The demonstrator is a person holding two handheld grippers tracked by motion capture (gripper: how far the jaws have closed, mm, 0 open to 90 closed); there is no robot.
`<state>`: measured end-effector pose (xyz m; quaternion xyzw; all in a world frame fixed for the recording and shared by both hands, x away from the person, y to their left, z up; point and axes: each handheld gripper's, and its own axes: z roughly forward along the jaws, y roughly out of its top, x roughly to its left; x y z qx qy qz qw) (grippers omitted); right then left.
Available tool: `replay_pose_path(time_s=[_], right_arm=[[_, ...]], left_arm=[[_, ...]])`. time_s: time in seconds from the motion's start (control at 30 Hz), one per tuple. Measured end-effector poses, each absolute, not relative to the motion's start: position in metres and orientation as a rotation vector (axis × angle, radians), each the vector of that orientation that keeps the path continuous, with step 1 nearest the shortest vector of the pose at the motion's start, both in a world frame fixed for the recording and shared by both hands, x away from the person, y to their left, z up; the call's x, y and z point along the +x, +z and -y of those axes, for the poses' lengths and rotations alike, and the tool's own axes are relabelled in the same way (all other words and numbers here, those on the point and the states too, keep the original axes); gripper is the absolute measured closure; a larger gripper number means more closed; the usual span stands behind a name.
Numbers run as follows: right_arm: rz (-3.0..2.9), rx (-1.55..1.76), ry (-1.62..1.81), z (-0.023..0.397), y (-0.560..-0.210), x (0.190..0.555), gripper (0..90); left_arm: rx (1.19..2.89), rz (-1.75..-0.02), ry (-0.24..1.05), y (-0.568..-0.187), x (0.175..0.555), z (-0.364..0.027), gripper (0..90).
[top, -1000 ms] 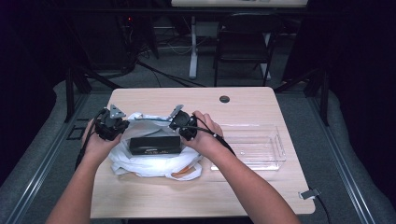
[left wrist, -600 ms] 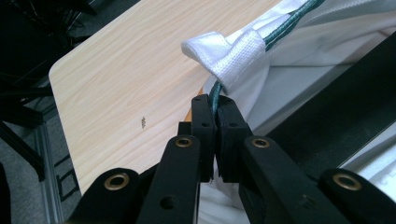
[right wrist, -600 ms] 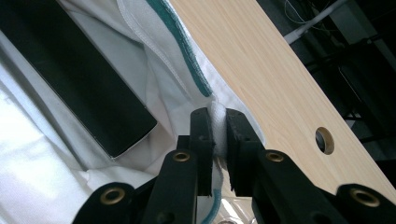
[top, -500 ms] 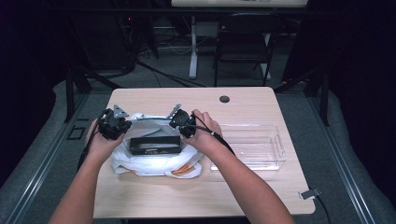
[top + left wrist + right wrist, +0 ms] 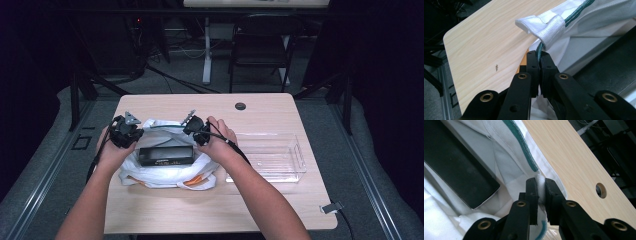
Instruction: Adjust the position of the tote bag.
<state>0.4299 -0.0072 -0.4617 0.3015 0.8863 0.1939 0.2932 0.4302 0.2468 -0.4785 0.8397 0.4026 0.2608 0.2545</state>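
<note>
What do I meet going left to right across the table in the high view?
Left gripper, shut on the white bag's rim → black box lying in the bag → right gripper, also shut on the bag's rim → clear plastic bin.

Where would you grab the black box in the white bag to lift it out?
Probably across the middle of the black box, coming straight down from above. It lies flat and long in the open white bag, with its top bare; its narrow width looks likely to fit between the jaws, while its ends sit close to bag cloth.
</note>
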Motion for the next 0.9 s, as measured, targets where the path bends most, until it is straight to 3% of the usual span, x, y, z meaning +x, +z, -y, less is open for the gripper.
replay_pose_path(time_s=[0.9], right_arm=[[-2.381,0.885,0.492,0.007,-0.48,0.452,82.4]], left_arm=[[2.271,-1.146,0.657,-0.494,0.446,-0.244,88.2]])
